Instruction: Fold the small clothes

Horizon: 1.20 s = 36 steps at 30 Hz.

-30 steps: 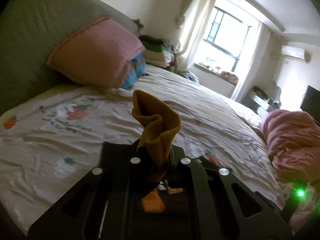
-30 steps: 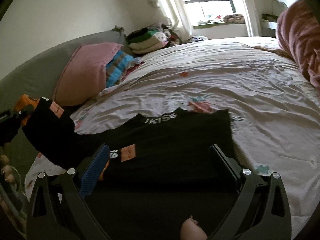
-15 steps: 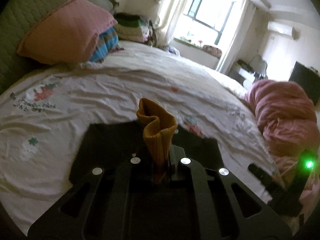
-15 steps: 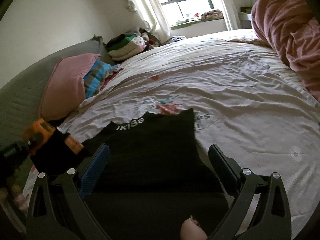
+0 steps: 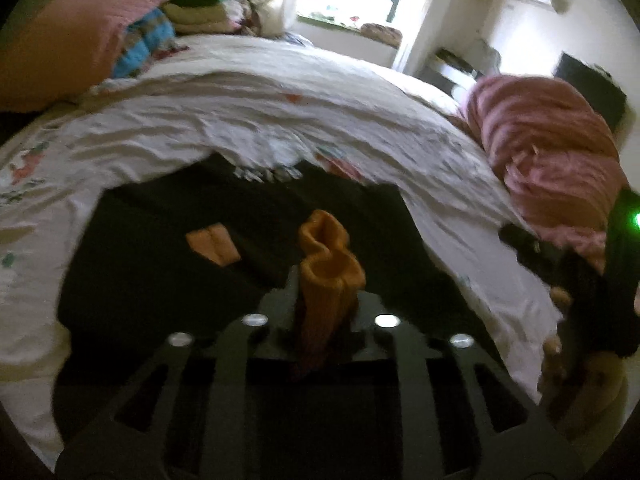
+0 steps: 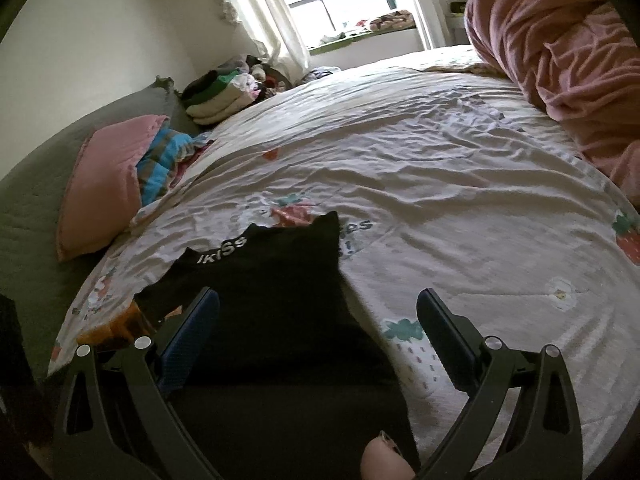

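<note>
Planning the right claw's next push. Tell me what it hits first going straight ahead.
Most likely the black garment: it lies between the open right claw and its fingers, spread on the bed sheet. Depth is uncertain.

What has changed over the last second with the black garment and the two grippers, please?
The left gripper, still shut on the orange cuff, has swung that side over the black garment, which now lies narrower on the bedsheet; an orange label now shows. The right gripper stays open, holding nothing. Pink pillow and pink blanket unchanged.
</note>
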Motion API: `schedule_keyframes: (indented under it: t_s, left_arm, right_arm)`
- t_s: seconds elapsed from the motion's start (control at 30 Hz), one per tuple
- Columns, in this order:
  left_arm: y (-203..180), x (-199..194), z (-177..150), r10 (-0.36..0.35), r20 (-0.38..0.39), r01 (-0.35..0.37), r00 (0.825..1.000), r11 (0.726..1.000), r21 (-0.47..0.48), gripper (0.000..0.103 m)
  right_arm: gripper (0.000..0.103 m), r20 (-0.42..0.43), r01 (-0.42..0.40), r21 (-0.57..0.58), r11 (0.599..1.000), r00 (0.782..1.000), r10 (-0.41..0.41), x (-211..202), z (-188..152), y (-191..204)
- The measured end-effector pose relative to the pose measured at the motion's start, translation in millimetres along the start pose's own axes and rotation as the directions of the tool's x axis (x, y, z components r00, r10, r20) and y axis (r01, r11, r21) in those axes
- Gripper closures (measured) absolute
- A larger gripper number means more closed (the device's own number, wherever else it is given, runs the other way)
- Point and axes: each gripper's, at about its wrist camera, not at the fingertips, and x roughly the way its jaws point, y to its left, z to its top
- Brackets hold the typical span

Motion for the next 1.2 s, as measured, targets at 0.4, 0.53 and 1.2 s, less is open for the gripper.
schedule_keyframes:
  t_s: [0.4,0.53,1.2]
  left_arm:
    - [6,-22,-6,0.02,0.036,-0.02,0.999,1.0,0.017,0.02]
    - [34,-38,0,0.125,0.082,-0.121,0.989,0.991,-0.047,0.01]
    - [133,-97,-6,0.216,0.157,-0.151,0.964,0.926,-0.346,0.01]
  right_arm:
    - [0.005,-0.115,-0.037,-0.042,0.998,0.993,0.032,5,-22,6]
    - [0.007,-0.235,-0.137,-0.114,0.984,0.966,0.107,14,-52,36]
    - [0.092,-0.268,-0.311,-0.394,0.865,0.939,0.215,15,-65,137]
